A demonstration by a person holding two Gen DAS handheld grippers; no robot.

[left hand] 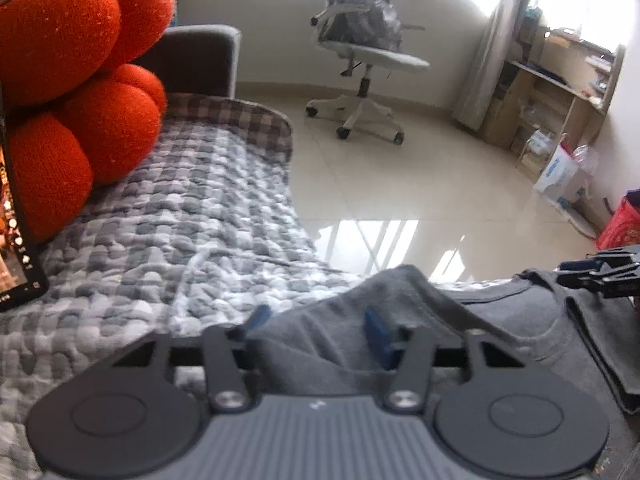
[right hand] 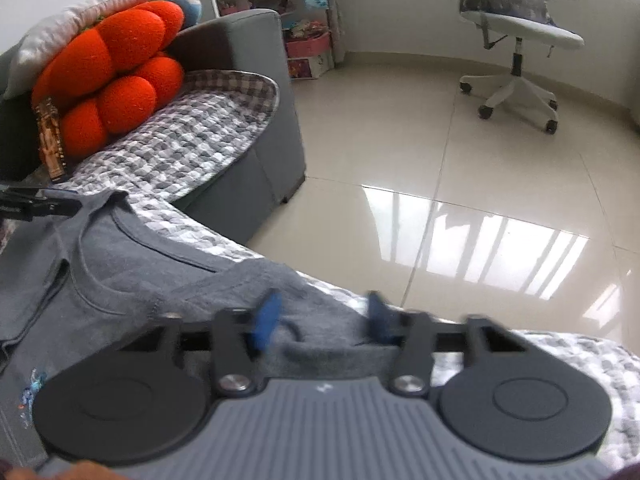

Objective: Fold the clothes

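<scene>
A grey T-shirt (left hand: 520,320) lies spread on a grey-and-white checked blanket (left hand: 180,220), its collar towards the floor side. My left gripper (left hand: 318,322) is low over one shoulder; a raised fold of the shirt sits between its blue fingertips (left hand: 378,332), which stand apart. My right gripper (right hand: 322,312) is at the other shoulder of the T-shirt (right hand: 120,272), near the sleeve seam, with cloth between its separated blue fingertips (right hand: 268,316). Each gripper shows at the edge of the other's view: the right gripper (left hand: 600,276) and the left gripper (right hand: 40,204).
An orange lobed cushion (left hand: 80,80) and a lit phone (left hand: 16,240) lean at the sofa's back. The blanket's edge (right hand: 256,248) drops to a glossy tiled floor (right hand: 440,200). An office chair (left hand: 360,60) and shelves (left hand: 540,92) stand beyond.
</scene>
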